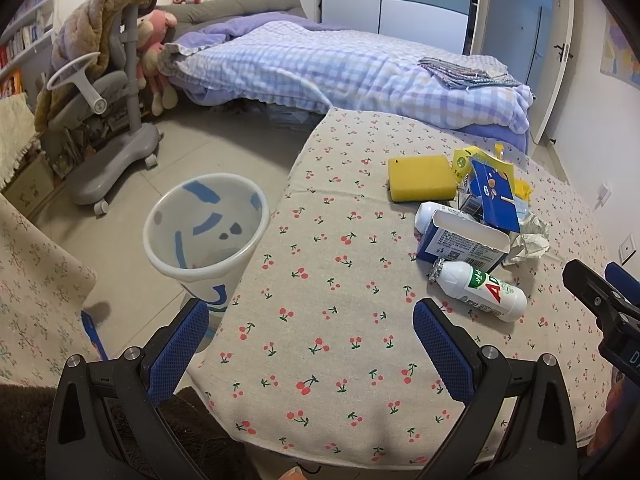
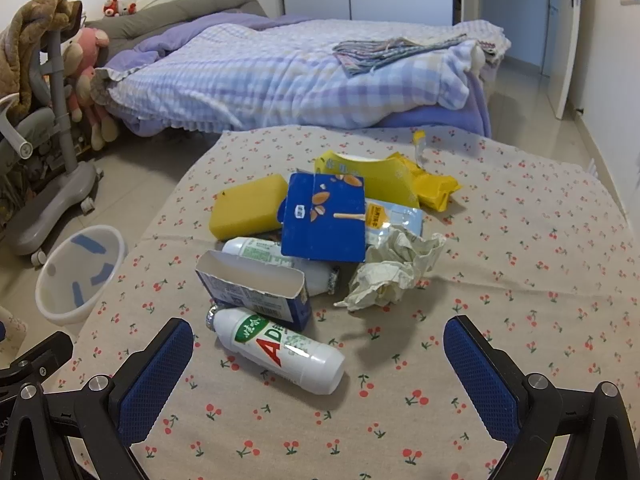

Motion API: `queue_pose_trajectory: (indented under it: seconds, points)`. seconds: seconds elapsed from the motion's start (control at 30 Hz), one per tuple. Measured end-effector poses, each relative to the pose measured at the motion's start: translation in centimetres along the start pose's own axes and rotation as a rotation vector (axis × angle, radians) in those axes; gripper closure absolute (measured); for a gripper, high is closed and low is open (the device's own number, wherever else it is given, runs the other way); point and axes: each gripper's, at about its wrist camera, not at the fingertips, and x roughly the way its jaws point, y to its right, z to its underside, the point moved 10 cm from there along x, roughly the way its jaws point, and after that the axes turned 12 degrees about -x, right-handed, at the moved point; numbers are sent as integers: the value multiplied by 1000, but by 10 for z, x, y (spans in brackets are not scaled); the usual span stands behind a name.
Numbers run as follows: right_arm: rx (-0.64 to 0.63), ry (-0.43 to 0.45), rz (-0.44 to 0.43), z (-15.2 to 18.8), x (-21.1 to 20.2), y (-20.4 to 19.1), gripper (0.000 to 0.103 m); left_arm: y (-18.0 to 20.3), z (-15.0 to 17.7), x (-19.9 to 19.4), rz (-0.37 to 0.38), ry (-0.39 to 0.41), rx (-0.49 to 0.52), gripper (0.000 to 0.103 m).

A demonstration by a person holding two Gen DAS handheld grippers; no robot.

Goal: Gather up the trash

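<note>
A pile of trash lies on the cherry-print table: a white AD bottle nearest, an open blue-white carton, a second white bottle, a blue box, crumpled paper, yellow packaging and a yellow sponge. A white bin with blue marks stands on the floor left of the table. My left gripper is open and empty over the table's left part; the AD bottle lies to its right. My right gripper is open, just before the AD bottle.
A bed with a checked quilt stands beyond the table. A grey wheeled chair draped with a blanket stands on the floor at left, with plush toys beside it. The right gripper's body shows at the left wrist view's right edge.
</note>
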Motion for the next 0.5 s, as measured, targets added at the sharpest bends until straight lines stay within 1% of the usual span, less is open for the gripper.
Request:
queue_pose_trajectory:
  seconds: [0.5]
  points:
    - [-1,-3,-2,0,1,0,0,-3,-2,-1,-1,3,-1,0]
